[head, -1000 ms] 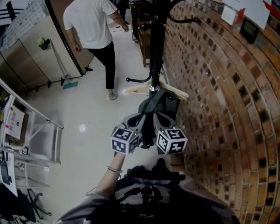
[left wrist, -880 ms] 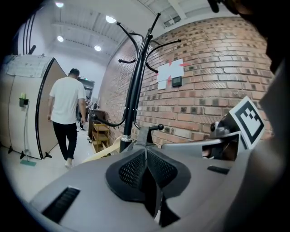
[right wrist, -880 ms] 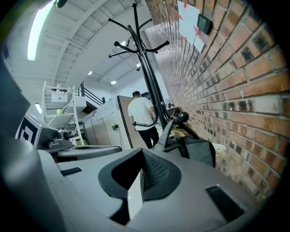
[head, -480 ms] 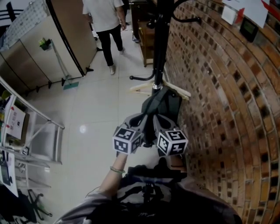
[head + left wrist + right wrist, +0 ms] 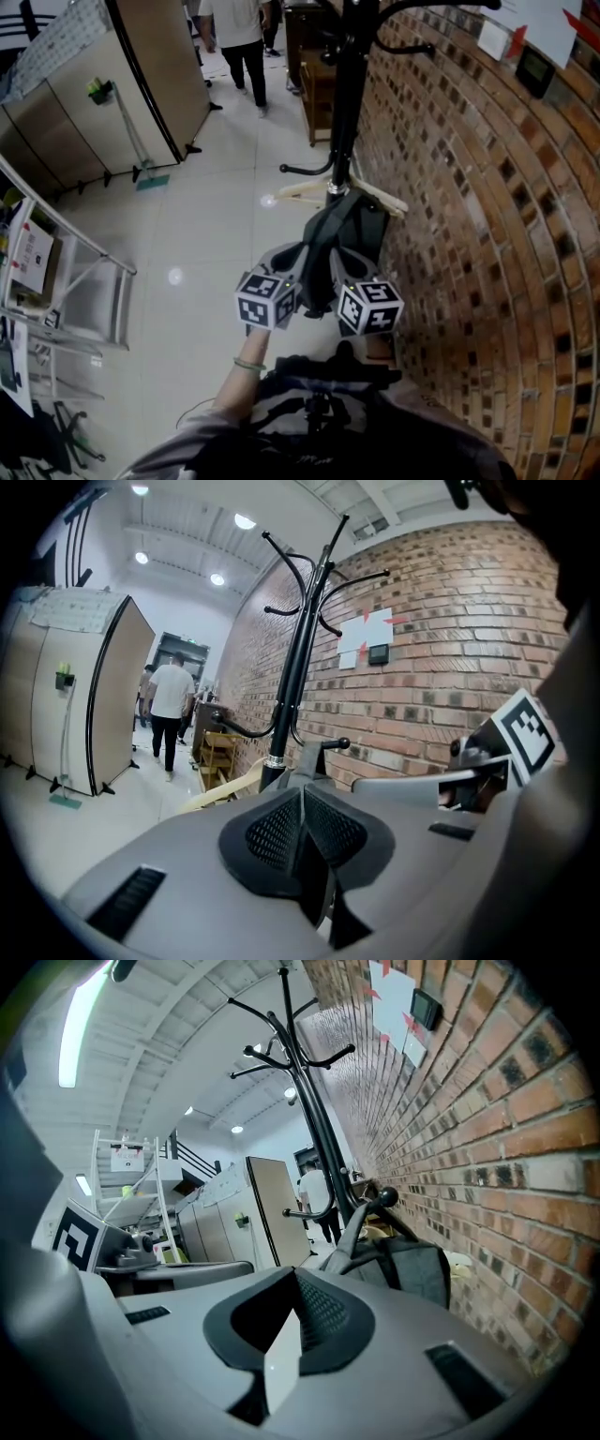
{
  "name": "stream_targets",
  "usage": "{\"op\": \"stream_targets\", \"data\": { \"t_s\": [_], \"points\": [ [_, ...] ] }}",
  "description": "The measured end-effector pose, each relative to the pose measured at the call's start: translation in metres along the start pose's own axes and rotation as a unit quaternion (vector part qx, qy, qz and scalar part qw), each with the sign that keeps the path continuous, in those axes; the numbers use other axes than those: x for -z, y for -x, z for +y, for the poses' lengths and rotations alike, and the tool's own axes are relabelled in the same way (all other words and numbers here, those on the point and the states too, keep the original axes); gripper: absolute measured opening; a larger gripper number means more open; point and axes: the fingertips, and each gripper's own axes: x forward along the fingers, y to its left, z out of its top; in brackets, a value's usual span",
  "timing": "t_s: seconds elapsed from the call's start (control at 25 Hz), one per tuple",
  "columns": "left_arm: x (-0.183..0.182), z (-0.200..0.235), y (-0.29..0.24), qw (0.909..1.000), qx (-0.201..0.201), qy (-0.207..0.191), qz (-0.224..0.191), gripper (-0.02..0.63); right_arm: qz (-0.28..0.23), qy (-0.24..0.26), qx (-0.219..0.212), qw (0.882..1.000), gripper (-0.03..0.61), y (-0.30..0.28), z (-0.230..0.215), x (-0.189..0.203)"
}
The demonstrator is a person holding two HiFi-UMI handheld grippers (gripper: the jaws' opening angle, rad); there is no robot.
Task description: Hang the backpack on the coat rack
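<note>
A dark grey backpack hangs by its top strap from a low knobbed hook of the black coat rack, close to the brick wall. In the right gripper view the backpack shows just beyond the jaws. My left gripper and right gripper sit side by side just short of the backpack, both pointing at it. Each gripper is shut with nothing between its pads, as the left gripper and right gripper show in their own views. Neither touches the strap.
The brick wall runs along the right. Pale wooden hangers sit at the rack's pole. A wooden shelf unit stands behind the rack. A person walks at the far end. A metal frame stands at left, beside a tan partition.
The person in the white shirt has walked farther away toward the back. Both grippers have stayed where they were, shut, and the backpack still hangs.
</note>
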Motion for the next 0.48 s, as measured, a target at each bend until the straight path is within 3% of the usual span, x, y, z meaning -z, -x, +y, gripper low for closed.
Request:
{"op": "stream_targets", "data": {
  "t_s": [0.48],
  "points": [
    [0.013, -0.01, -0.005, 0.9998, 0.009, 0.001, 0.017, 0.009, 0.007, 0.013, -0.013, 1.0, 0.008, 0.0, -0.001, 0.012]
  ]
}}
